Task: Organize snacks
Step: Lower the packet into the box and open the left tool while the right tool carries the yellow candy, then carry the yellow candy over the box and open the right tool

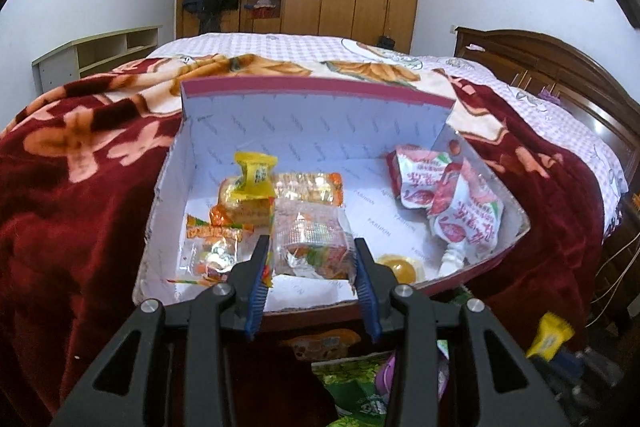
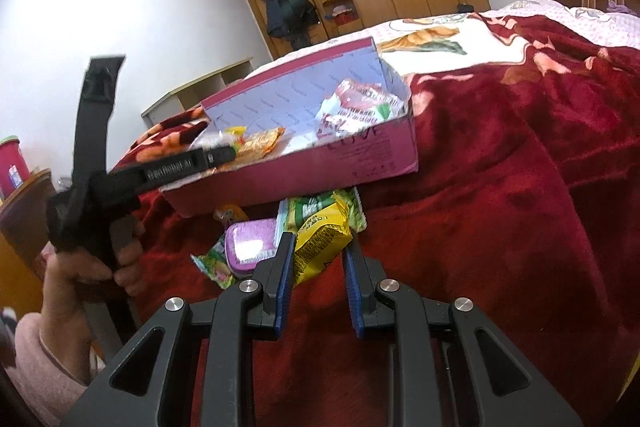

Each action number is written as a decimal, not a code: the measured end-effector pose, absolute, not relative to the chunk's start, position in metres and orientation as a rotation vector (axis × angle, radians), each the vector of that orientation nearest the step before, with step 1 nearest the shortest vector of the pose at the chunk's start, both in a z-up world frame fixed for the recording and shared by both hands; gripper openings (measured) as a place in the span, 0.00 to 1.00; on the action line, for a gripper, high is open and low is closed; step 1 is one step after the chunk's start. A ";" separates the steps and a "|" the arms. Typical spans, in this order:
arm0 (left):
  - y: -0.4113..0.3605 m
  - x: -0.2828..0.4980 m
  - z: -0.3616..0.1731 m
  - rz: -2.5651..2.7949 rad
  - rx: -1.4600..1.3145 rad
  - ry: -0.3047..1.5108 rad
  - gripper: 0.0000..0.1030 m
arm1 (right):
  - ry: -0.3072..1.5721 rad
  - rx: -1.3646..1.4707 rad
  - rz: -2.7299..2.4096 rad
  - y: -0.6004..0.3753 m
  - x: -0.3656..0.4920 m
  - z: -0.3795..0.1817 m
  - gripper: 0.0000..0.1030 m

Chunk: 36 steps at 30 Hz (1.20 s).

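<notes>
From the left wrist view, the left gripper (image 1: 310, 259) is over the near edge of the pink cardboard box (image 1: 312, 95) on the bed, its jaws closed against the two sides of a clear-wrapped snack packet (image 1: 310, 241), which hangs just above the box floor near the front wall; this looks like the placing step, and the next move would call for lowering a little and opening the jaws so the packet drops beside the others. Inside, the left half holds a yellow-wrapped cake (image 1: 254, 173), an orange cracker packet (image 1: 310, 187) and small orange-and-clear sweets (image 1: 212, 239) by the left wall; the right half holds red-and-white spouted pouches (image 1: 452, 203) leaning on the right wall, with a yellow jelly cup (image 1: 400, 267) at the near edge. From the right wrist view, the right gripper (image 2: 318, 267) sits low over the red blanket (image 2: 500, 187) in front of the box's near wall, jaws narrowed around a yellow snack bar (image 2: 320, 247) and apparently gripping it, though contact on the right pad is hard to confirm. Just beside it on the blanket lie a purple tin (image 2: 250, 245) and green wrapped packets (image 2: 316, 207), not yet sorted. Lifting the bar over the front wall seems the next call.
</notes>
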<state>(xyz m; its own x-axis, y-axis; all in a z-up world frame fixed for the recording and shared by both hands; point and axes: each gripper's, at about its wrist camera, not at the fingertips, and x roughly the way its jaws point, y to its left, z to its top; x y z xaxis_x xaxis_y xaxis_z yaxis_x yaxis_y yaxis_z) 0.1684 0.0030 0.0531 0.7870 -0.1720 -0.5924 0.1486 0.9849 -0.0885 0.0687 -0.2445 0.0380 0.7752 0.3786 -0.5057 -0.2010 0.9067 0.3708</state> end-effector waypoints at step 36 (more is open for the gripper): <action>0.010 0.165 0.047 -0.132 -0.076 0.615 0.53 | 0.597 0.193 0.438 -0.214 0.175 0.090 0.24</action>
